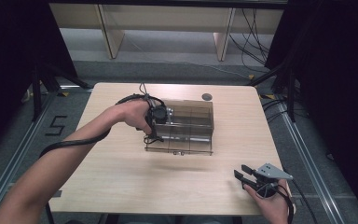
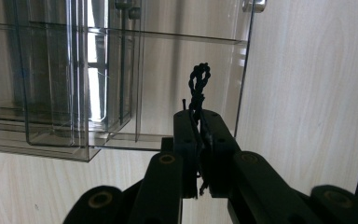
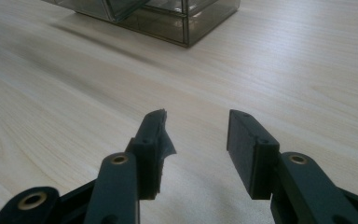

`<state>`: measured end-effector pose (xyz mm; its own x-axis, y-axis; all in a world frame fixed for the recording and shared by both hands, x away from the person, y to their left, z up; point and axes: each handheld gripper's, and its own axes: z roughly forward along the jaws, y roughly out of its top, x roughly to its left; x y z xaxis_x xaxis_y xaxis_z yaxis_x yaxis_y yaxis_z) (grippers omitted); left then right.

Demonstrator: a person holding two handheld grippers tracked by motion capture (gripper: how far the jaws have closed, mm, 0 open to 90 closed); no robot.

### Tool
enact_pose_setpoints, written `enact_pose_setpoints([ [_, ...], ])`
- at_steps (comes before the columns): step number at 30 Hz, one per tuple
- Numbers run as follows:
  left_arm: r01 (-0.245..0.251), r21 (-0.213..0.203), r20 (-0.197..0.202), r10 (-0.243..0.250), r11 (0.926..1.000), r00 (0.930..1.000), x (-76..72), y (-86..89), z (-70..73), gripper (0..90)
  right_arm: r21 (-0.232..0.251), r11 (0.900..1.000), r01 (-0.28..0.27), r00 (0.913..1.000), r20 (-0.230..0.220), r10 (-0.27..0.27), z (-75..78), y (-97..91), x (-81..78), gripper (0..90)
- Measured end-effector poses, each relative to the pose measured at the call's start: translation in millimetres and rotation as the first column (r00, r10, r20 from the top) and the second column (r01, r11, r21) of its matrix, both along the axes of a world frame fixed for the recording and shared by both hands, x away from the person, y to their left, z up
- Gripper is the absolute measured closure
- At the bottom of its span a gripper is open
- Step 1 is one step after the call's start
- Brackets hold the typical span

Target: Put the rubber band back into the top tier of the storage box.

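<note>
Left gripper view | twisted black cord | clear smoky acrylic box

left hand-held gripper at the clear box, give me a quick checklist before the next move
1. Left hand-held gripper shut on the black cord: ok.
2. Cord loop free of the clear box walls: cannot tell.
3. Box sitting flat on the table: ok.
4. Right hand-held gripper open, holding nothing: ok.
5. Right hand-held gripper well apart from the box: ok.
6. Where the cord's other end goes: cannot tell.
</note>
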<state>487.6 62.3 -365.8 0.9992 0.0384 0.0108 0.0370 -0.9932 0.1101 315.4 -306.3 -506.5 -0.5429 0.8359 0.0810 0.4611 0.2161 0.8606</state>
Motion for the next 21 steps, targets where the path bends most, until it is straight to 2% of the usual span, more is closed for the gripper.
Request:
enact_pose_setpoints([
  [21,0.0,0.004,-0.003,0.0,1.0,1.0,3.2,-10.4,-8.4,84.7,-0.004,1.0,-0.003,1.0,-0.002,0.003,-0.5,-0.2,0.3,57.9],
])
